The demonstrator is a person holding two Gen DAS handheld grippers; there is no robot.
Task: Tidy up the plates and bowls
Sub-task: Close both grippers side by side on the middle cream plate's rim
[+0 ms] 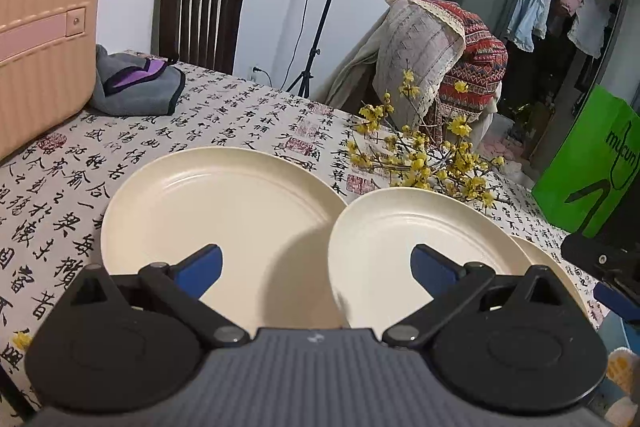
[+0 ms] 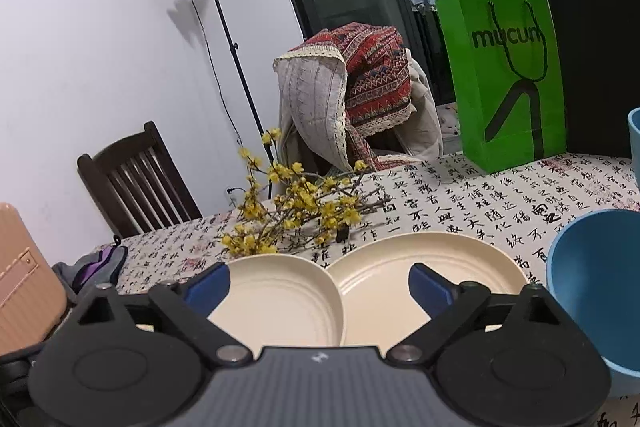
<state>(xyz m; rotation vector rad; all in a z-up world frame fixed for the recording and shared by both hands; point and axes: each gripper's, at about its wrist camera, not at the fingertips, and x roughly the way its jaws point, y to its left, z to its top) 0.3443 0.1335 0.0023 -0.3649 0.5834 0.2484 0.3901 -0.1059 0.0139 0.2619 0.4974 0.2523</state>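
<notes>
Tablecloth [image 1: 248,115] below; both grippers' fingers [image 1: 206,269] [image 2: 210,287] spread wide, empty.

Cream plates [image 1: 224,211] smooth w/ soft sheen; blue bowl [image 2: 600,283] matt, plastic-looking; bench [image 1: 248,115] under printed cloth; chair [image 1: 196,11] dark wood; green bag [image 2: 508,75] glossy paper.

Two plates [image 2: 276,291] [image 2: 404,267] side by side on tablecloth [image 2: 460,203], bowl [image 2: 596,283] right, flower branches [image 2: 296,215] behind.
</notes>
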